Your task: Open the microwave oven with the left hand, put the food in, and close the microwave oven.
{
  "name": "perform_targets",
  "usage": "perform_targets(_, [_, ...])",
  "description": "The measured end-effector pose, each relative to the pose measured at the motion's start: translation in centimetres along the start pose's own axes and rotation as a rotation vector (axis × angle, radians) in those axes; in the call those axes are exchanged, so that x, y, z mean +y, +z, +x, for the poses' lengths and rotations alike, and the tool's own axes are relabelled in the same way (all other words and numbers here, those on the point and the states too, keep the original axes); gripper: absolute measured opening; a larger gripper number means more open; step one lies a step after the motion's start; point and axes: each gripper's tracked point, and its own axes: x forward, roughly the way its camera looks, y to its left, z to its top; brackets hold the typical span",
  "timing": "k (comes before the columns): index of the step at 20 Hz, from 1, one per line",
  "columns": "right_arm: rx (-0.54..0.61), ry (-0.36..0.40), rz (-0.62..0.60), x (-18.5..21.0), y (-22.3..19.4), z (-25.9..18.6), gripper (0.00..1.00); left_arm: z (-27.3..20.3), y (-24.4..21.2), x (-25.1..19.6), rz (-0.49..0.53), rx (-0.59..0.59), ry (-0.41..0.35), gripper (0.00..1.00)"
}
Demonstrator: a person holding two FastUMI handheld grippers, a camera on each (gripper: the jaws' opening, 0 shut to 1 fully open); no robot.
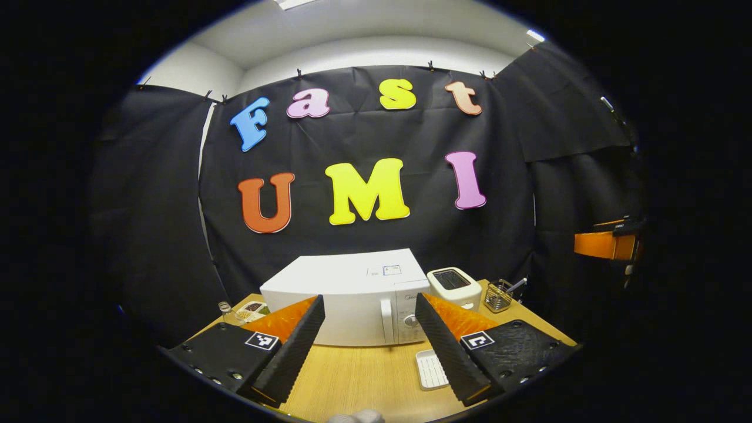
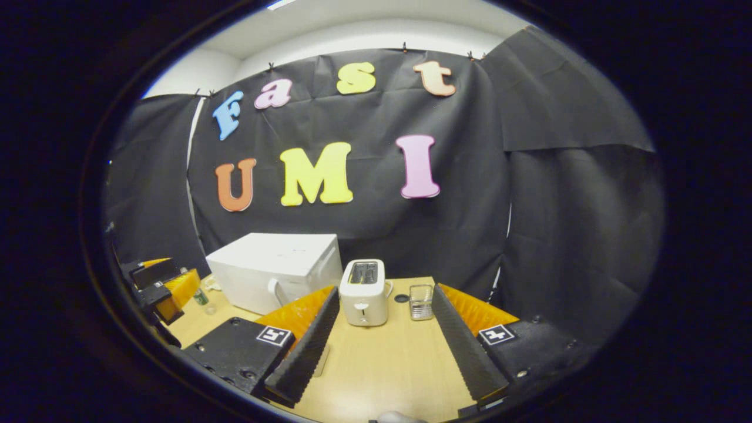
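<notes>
Booth wall: black cloth hung by small clips along its top edge, creased, in several panels with a pale seam at left. Above the cloth, white wall and white ceiling with a lit ceiling light. Wooden table ahead of and below the jaws, light grain.

One white microwave oven is sitting on the one wooden table, its door closed. One white toaster is standing beside it, and one wire-mesh holder is sitting just past the toaster. One white ridged tray is lying in front. One small dish of food and one small bottle are waiting at the microwave's left. Two grippers are hovering: the left gripper and the right gripper.
</notes>
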Motion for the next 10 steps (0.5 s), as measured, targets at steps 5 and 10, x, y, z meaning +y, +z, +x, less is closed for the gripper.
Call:
perform_targets(5, [-0.083, -0.030, 0.021, 0.8, 3.2, -5.6, 0.90, -4.5, 4.3, 1.7, -0.045, -0.057, 0.028, 0.97])
perform_targets(10, [-0.125, -0.031, -0.001, 2.4, 5.0, -9.7, 1.00, -8.5, 5.6, 3.7, -0.033, -0.098, 0.036, 0.96])
